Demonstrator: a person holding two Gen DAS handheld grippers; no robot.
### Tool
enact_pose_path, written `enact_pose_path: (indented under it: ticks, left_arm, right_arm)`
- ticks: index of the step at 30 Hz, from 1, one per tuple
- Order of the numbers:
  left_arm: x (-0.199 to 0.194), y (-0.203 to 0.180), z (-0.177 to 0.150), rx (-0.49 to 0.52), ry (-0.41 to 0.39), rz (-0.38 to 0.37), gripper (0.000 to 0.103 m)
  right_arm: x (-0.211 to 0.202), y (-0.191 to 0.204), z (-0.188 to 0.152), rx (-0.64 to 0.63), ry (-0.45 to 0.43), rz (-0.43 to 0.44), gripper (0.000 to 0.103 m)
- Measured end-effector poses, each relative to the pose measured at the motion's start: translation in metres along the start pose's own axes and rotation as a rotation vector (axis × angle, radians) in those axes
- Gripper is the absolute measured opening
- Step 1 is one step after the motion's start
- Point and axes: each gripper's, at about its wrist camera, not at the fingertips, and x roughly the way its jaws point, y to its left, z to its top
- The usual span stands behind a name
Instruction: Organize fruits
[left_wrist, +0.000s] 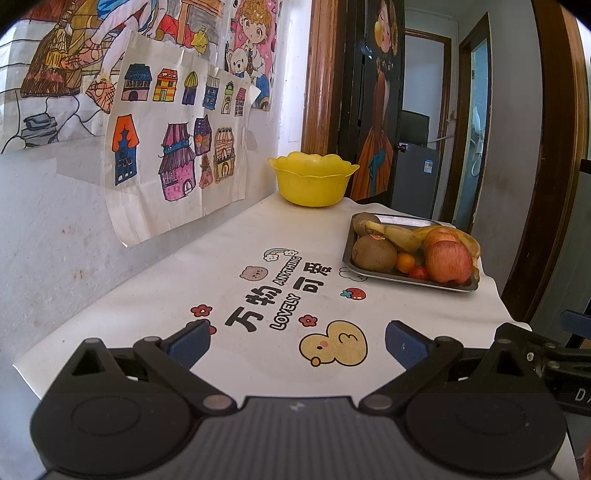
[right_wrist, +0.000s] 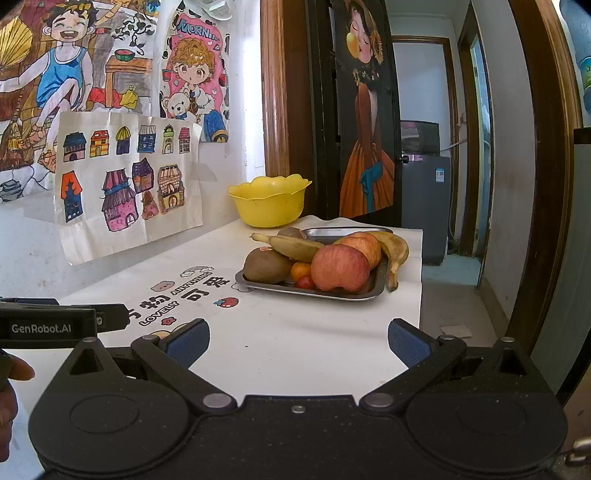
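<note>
**Fruit heaped on the steel tray, yellow bowl seen empty-rimmed at the back**

A shallow rectangular stainless-steel tray (right_wrist: 360, 295) is set on the white printed tablecloth (right_wrist: 295, 343), toward the table's right edge. It is filled with fruit: two red-and-yellow apples, the nearer one (right_wrist: 340, 267) at the front right and the second (right_wrist: 364, 246) just behind it; a brown fuzzy kiwi (right_wrist: 266, 266) at the front left and another kiwi (right_wrist: 291, 232) at the back; two spotted yellow bananas, one (right_wrist: 291, 246) laid across the middle and one (right_wrist: 396, 254) hanging over the right rim; a small orange citrus fruit (right_wrist: 300, 270); and a red cherry tomato (right_wrist: 306, 282) at the front edge.

A yellow plastic bowl with a scalloped rim (left_wrist: 313, 179) is placed behind the tray, near the wall; its inside cannot be seen.

The left gripper (left_wrist: 297, 341) and the right gripper (right_wrist: 298, 341) are both held low over the near table edge, jaws spread wide apart and nothing between them, well short of the tray.
</note>
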Motion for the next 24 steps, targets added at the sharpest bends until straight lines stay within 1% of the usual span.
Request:
enact_pose_path:
  ticks: [24]
  left_arm:
    - [-0.0029, -0.0006, -0.0008, -0.009, 0.001, 0.0, 0.103]
  right_arm:
    - [-0.0008, 0.0056, -0.0031, -0.007, 0.011, 0.008, 0.102]
